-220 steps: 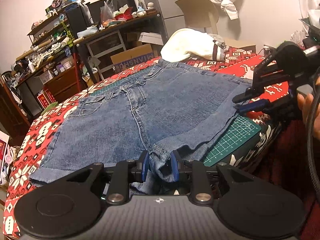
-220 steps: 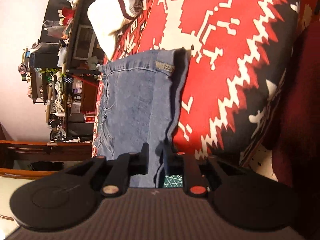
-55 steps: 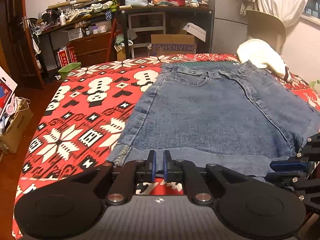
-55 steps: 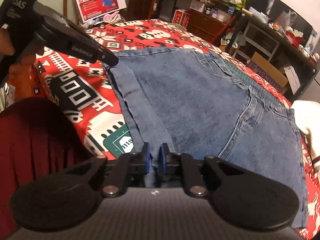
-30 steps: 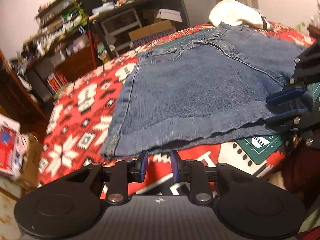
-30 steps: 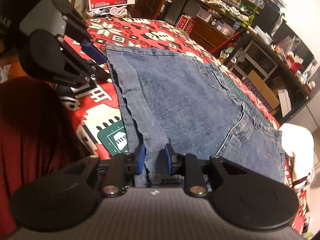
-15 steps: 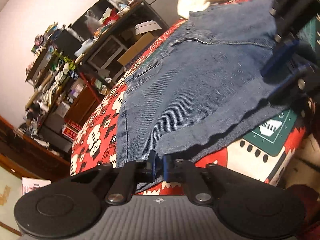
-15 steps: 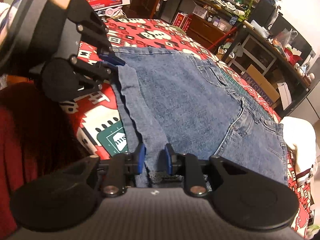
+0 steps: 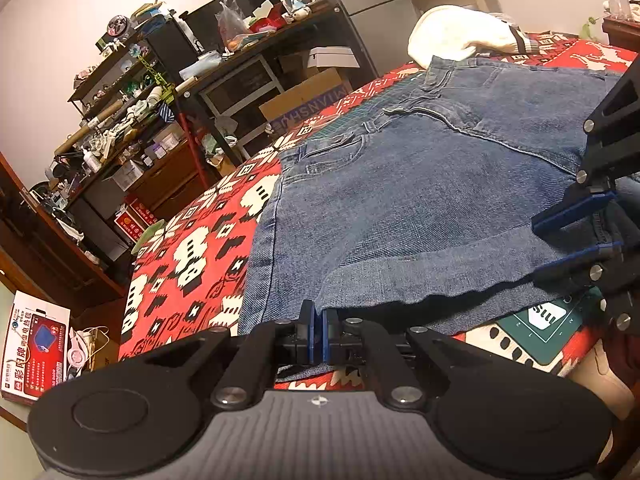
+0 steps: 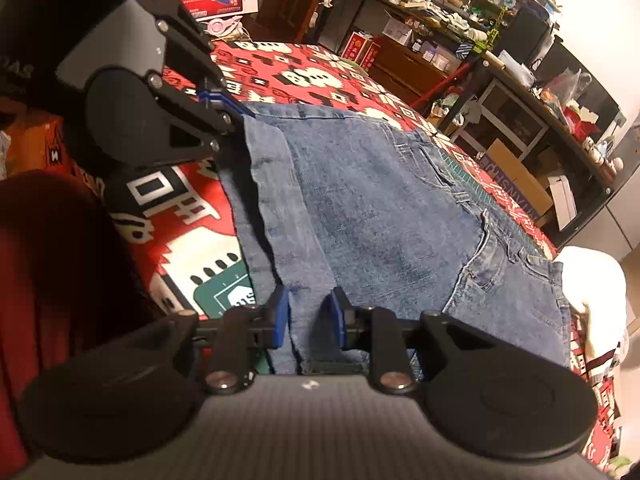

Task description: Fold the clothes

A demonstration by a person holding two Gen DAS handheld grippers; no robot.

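Blue denim shorts lie folded in half on a red patterned blanket; they also show in the right wrist view. My left gripper is shut on the shorts' near hem corner and lifts it slightly. It shows from the side in the right wrist view. My right gripper is open, its blue pads either side of the hem at the other end. It shows at the right edge of the left wrist view.
A white garment lies on the bed beyond the waistband. A green cutting mat shows under the hem. Cluttered shelves and a desk stand past the bed. A printed box sits on the floor.
My left gripper went from open to shut on the hem corner and has raised it. My right gripper has stayed open around the hem's other end.
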